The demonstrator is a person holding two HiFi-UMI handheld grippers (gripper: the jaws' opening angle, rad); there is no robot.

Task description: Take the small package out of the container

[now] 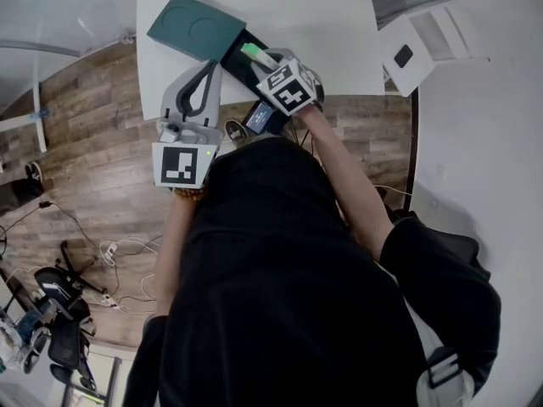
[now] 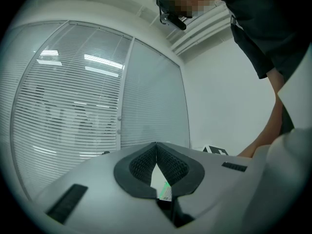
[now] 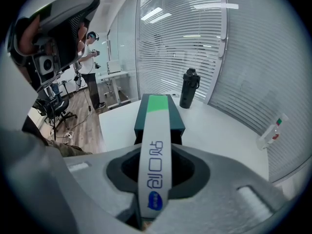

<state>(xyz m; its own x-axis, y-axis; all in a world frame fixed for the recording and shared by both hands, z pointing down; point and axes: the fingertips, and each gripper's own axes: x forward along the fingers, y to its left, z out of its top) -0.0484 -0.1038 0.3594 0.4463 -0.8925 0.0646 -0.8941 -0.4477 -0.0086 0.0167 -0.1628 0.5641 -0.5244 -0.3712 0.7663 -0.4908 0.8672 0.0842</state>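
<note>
On the white table (image 1: 339, 32) lies a dark green container (image 1: 193, 25), its black open end (image 1: 240, 51) towards me. My right gripper (image 1: 265, 60) is shut on the small package (image 1: 257, 54), a narrow white strip with a green end. In the right gripper view the small package (image 3: 155, 145) runs out between the pads, tilted above the container (image 3: 176, 117). My left gripper (image 1: 207, 68) hangs at the table's near edge, left of the container, with nothing in it. In the left gripper view the left gripper (image 2: 156, 145) has its tips touching.
A black bottle (image 3: 189, 88) stands on the table beyond the container, and a small clear bottle (image 3: 272, 130) lies at the right. A white box (image 1: 416, 45) sits on the neighbouring surface at the right. Wooden floor with cables (image 1: 93, 253) and office chairs lies at the left.
</note>
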